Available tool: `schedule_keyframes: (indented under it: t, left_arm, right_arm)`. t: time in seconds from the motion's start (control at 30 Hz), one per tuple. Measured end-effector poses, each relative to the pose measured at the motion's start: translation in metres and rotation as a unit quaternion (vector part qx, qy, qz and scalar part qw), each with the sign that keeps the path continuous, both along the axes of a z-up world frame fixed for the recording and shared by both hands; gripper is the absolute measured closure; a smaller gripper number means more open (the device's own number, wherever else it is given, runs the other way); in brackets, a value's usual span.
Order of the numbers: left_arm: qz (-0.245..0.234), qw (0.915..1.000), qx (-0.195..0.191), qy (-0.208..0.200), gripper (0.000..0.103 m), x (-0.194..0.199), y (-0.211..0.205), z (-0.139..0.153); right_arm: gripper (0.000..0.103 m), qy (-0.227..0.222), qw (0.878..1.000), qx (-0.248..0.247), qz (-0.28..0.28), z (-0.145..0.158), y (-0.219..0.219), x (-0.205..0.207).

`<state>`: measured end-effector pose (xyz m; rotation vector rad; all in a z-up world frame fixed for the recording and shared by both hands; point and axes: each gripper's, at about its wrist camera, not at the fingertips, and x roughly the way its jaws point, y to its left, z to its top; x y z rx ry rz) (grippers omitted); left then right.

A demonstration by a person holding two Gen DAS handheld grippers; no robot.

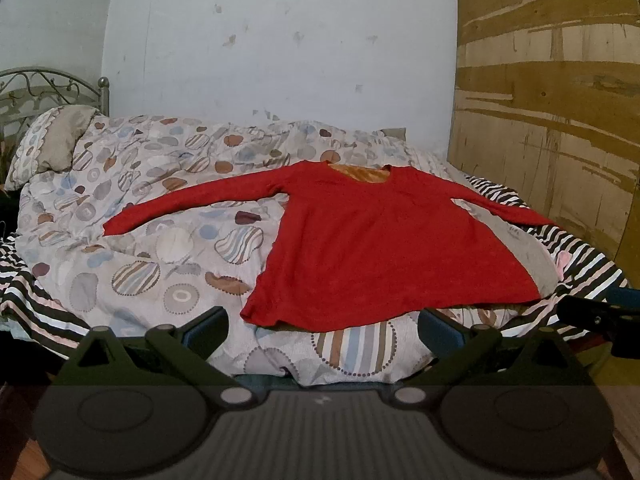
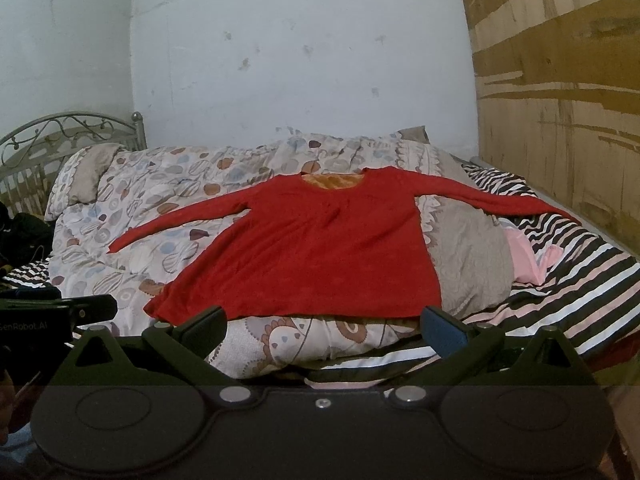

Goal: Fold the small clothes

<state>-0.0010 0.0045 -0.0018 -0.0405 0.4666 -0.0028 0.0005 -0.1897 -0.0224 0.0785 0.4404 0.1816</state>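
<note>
A red long-sleeved top (image 1: 376,248) lies spread flat on the bed, neck at the far side, hem toward me, both sleeves stretched out. It also shows in the right wrist view (image 2: 312,256). My left gripper (image 1: 320,332) is open and empty, just short of the hem. My right gripper (image 2: 320,328) is open and empty, also just short of the hem. The right gripper's body shows at the right edge of the left wrist view (image 1: 600,316); the left gripper's body shows at the left edge of the right wrist view (image 2: 60,312).
The top lies on a patterned quilt (image 1: 140,208) over a striped sheet (image 2: 580,280). A pillow (image 1: 56,144) and a metal headboard (image 2: 60,136) are at far left. A wooden board (image 1: 560,100) stands at right. A pink cloth (image 2: 524,260) lies by the right side.
</note>
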Motion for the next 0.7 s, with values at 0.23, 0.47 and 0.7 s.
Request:
schedule_keyframes:
  t: [0.23,0.47,0.7]
  left_arm:
    - [0.000,1.0000,0.001,0.005,0.000,0.000,0.004,-0.012]
    - [-0.005,0.9998,0.007,0.018,0.000,0.006,0.001,-0.012]
    - [0.001,0.9989,0.011,0.045,0.000,0.047,0.015,-0.010]
  right_arm:
    - [0.000,0.005,1.000,0.003,-0.003,-0.007,0.000,-0.001]
    - [0.000,0.009,1.000,0.010,-0.013,-0.008,-0.006,0.002]
    - [0.000,0.009,0.999,0.027,-0.019,-0.018,-0.018,0.009]
